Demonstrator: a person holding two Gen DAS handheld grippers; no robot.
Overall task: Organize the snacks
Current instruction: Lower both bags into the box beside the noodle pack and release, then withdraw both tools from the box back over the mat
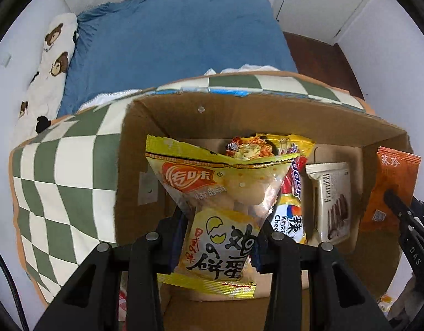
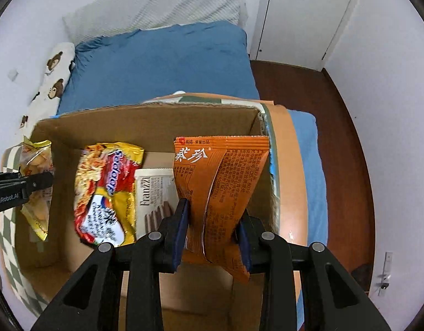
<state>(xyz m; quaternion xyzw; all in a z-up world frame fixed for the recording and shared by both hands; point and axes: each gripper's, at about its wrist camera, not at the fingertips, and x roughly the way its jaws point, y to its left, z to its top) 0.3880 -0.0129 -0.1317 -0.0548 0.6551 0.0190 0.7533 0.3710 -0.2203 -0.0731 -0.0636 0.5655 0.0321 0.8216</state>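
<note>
Snacks being lowered into the cardboard box, one packet per hand.

Egg-biscuit packet (image 1: pixel 217 220), yellow and partly clear, is pinched at its waist by the left tongs (image 1: pixel 220 237) and is held above the left part of the cardboard box (image 1: pixel 267 115); an orange seed packet (image 2: pixel 220 193) is clamped likewise by the right tongs (image 2: pixel 212 237) near the box's right wall. On the box floor between them a noodle packet (image 2: pixel 107 190) and a white wafer pack (image 2: pixel 154 198) are already laid side by side. The box is set on a green-checked cushion (image 1: pixel 63 171) at the foot of a blue-sheeted bed (image 1: pixel 170 38). The placing step is judged to be in hand: each packet should be lowered into bare floor beside those two, then released.
</note>
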